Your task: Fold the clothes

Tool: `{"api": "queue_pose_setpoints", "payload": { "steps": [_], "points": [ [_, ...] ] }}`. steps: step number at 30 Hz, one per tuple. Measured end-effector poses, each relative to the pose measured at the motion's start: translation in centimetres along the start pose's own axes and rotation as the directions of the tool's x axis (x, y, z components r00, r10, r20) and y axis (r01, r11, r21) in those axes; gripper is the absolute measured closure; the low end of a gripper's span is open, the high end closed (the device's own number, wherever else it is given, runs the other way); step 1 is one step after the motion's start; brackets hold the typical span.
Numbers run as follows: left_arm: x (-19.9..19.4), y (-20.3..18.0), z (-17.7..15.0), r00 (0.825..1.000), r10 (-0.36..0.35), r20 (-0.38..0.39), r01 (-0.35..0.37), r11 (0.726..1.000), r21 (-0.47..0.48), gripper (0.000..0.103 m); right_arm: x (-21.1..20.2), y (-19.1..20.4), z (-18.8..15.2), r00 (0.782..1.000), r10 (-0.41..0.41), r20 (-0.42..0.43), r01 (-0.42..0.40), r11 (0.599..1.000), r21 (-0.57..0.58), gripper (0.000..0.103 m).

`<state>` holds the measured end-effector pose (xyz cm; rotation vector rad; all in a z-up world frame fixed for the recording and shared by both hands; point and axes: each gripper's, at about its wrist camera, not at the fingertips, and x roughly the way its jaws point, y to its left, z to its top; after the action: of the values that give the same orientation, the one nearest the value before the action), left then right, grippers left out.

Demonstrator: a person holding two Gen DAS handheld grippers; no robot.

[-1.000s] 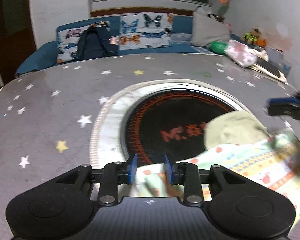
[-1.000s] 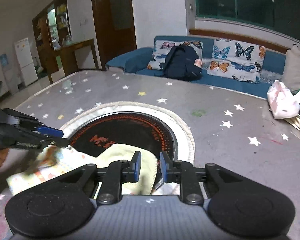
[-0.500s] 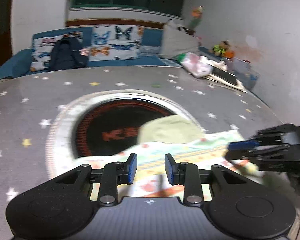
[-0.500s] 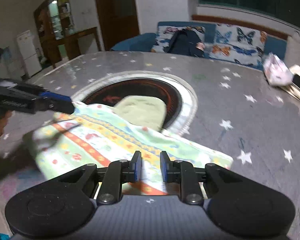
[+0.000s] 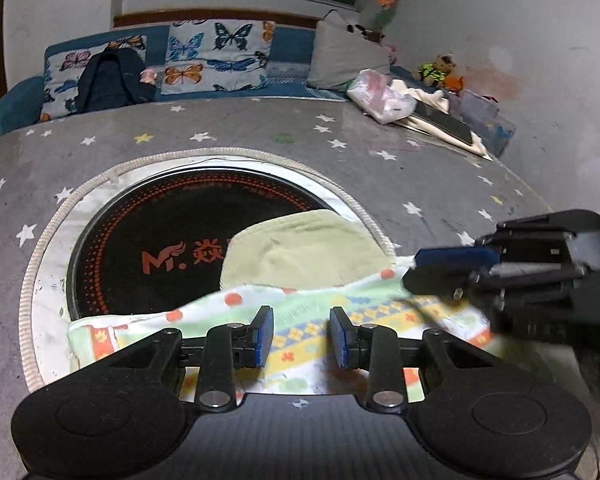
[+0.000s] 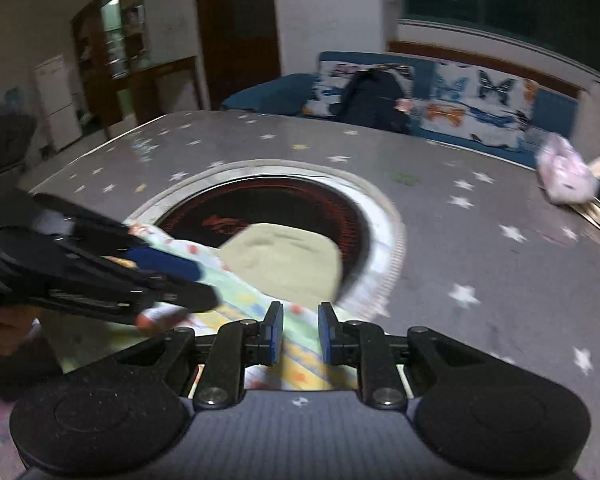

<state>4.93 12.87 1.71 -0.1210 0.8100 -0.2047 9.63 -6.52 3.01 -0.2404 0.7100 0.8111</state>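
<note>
Garment (image 5: pixel 300 320) under inspection: a small printed piece in pale green with bands of yellow, orange and blue, lying on the star-patterned grey bench (image 5: pixel 260 136). A plain pale-green panel (image 5: pixel 304 254), collar or lining I cannot tell which, lies over the dark round cooktop (image 5: pixel 172 220) set into the bench centre. The printed body spreads from the cooktop's 6 o'clock rim outward toward the person.

Left gripper (image 5: pixel 301 338): fingers spread, nothing between them in its own view, the printed cloth lying below and just beyond the tips. In the right wrist view the same gripper (image 6: pixel 204 276) sits at 9 o'clock, its tips at the cloth's edge; motion blur prevents a finding on contact there.

Right gripper (image 6: pixel 300 338): fingers parted by a narrow gap with cloth showing beneath; no pinch is evident. In the left wrist view this gripper (image 5: pixel 412 272) reaches in at 3 o'clock, tips at the far right corner of the printed cloth; whether it bears on the fabric cannot be told.

Assessment: both grippers stand at opposite ends of the garment, which suits either laying it flat for a fold or squaring up a fold already made. The pictures do not settle which.

Requirement for any further move: a firm pinch on the cloth's edge at both ends, equal tension, and the plain panel kept flat, not bunched.
</note>
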Motion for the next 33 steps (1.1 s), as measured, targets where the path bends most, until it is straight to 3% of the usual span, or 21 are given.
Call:
{"api": "queue_pose_setpoints", "payload": {
  "steps": [7, 14, 21, 27, 33],
  "points": [
    [1.0, 1.1, 0.6, 1.000, 0.001, -0.006, -0.002, 0.999, -0.055, 0.069, 3.3, 1.0, 0.8, 0.999, -0.040, -0.037, 0.039, 0.998, -0.041, 0.086],
    [-2.2, 0.3, -0.4, 0.999, -0.012, 0.044, 0.012, 1.000, -0.009, 0.069, 0.0, 2.8, 1.1, 0.999, 0.050, -0.008, -0.050, 0.996, -0.078, 0.086],
    [-5.5, -1.2, -3.7, 0.998, -0.006, 0.061, 0.003, 0.999, 0.054, 0.069, -1.9, 6.4, -1.1, 0.991, 0.129, -0.036, -0.134, 0.976, -0.171, 0.086],
    [-5.5, -1.1, -6.1, 0.999, 0.028, 0.047, -0.031, 0.998, 0.049, 0.069, -1.5, 7.9, -2.6, 0.993, 0.112, -0.048, -0.119, 0.971, -0.209, 0.086],
    [-7.2, -1.4, -6.9, 0.996, 0.029, 0.086, -0.033, 0.999, 0.040, 0.069, -3.5, 8.8, -3.0, 0.991, 0.130, -0.029, -0.133, 0.963, -0.233, 0.086]
  ]
}}
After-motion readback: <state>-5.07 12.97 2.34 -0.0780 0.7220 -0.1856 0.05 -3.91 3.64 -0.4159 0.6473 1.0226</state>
